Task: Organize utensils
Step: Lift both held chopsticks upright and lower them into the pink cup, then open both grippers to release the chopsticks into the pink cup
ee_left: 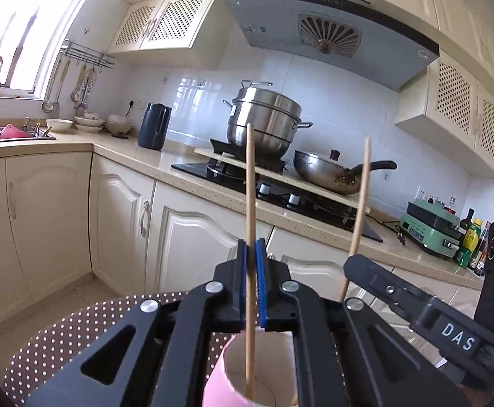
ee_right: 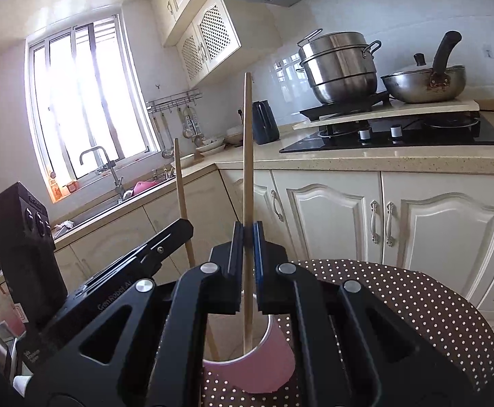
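**Two chopsticks, two grippers, one pink cup**

Two wooden chopsticks held upright over a pink cup, one per gripper. Left gripper (ee_left: 251, 254) clamped tight on the left chopstick (ee_left: 250, 183), blue pads pressed against the shaft, lower end reaching down inside the pink cup (ee_left: 226, 373), upper end rising in front of the steel steamer pot (ee_left: 264, 122). Right gripper (ee_right: 247, 237) likewise pinched hard on the right chopstick (ee_right: 247, 156), tip down in the same cup (ee_right: 264, 369), seen there standing on the brown polka-dot cloth (ee_right: 416, 305) just below the jaws. Cannot tell whether either tip touches the cup's bottom.

Seen from the left wrist: right gripper's black body (ee_left: 410, 302) close alongside at the right, its chopstick (ee_left: 359, 210) leaning slightly, crossing in front of the wok (ee_left: 331, 173). Seen from the right wrist: left gripper's body (ee_right: 128, 264) close at the left, its chopstick (ee_right: 181, 200) standing just beside it and slanting down into the cup.

Behind, well apart from the cup: cream counter (ee_left: 138, 156) with a black gas hob (ee_left: 281, 193), pot and wok set on a pale board (ee_left: 315, 186) laid over the burners. Dark kettle (ee_left: 154, 125) near the corner, bowls (ee_left: 89, 122) stacked beside it, sink (ee_left: 13, 134) under a bright window (ee_right: 87, 101). Green appliance (ee_left: 430, 230) and bottles (ee_left: 471, 240) at the far right of the counter.
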The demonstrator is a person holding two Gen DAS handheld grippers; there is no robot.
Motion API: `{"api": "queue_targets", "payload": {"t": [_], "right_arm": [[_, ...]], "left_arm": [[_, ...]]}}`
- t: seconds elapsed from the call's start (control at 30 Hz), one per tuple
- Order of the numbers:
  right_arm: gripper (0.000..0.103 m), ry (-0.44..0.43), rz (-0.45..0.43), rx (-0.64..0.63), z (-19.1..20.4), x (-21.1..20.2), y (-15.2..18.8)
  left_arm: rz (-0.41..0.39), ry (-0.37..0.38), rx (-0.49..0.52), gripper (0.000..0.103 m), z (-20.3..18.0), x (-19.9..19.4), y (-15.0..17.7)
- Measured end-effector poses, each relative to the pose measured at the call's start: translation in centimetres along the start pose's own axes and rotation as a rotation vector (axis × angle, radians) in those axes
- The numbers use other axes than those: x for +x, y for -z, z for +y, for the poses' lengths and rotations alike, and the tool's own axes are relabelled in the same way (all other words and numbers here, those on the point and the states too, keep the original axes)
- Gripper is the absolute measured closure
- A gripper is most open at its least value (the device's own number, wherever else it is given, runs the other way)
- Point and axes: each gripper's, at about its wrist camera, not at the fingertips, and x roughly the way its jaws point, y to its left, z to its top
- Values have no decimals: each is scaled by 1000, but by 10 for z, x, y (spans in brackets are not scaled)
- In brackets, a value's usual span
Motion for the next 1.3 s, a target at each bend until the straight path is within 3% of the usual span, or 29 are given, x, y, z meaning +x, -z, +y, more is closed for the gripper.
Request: {"api": "queue_targets", "payload": {"t": [0.83, 0.97, 1.3], "right_arm": [[96, 31, 114, 10, 10, -7, 47], [96, 25, 119, 21, 10, -7, 47], [94, 22, 117, 43, 14, -18, 45]], "left_arm": [[105, -23, 53, 97, -10, -34, 29], [101, -32, 55, 74, -12, -39, 27], [91, -14, 64, 54, -17, -55, 19]]}}
